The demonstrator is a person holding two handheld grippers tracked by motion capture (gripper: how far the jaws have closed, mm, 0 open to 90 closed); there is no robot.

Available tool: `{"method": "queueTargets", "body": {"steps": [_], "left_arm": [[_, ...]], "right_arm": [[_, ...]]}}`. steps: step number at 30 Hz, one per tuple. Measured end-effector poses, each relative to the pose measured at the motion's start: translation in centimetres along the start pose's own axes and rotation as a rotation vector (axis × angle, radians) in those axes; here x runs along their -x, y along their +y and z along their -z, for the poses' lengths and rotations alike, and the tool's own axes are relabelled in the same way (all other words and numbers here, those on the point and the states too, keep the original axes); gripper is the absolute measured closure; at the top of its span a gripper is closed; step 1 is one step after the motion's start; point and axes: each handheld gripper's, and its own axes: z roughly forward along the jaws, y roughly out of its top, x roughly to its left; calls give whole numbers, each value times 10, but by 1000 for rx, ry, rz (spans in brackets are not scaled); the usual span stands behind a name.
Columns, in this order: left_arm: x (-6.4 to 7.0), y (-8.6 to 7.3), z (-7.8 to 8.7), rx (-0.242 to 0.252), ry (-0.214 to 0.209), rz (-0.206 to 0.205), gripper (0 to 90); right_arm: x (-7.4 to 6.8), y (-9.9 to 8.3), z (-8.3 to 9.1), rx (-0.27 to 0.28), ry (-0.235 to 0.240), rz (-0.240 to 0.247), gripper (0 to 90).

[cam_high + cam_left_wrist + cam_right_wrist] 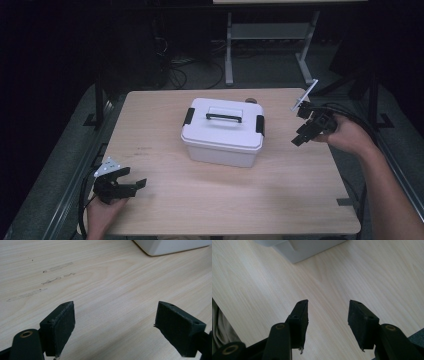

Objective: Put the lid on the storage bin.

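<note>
- the white storage box (pixel 222 132) sits near the middle of the wooden surface (pixel 165 200); its lid is on, the black handle (pixel 223 117) lies flat on top, and a black latch (pixel 188 116) shows at each end.
- the left gripper (pixel 131 180) rests near the surface's front edge, well apart from the box and to its front left. its jaws stand wide apart with nothing between them.
- the right gripper (pixel 302 131) hovers beside the box's right end, near but not touching. its jaws are parted and empty.
- progress, as judged: nothing on the box is undone. both latches appear closed, the lid unlifted. the approach, the grasp and the opening all remain.
</note>
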Motion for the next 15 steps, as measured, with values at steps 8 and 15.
{"method": "queueTargets", "body": {"steps": [8, 15], "left_arm": [[0, 0, 0, 1, -1, 3, 154], [0, 0, 0, -1, 1, 0, 154]], "right_arm": [[-2, -9, -8, 10, 7, -6, 497], [-5, -14, -18, 6, 11, -1, 495]]}}
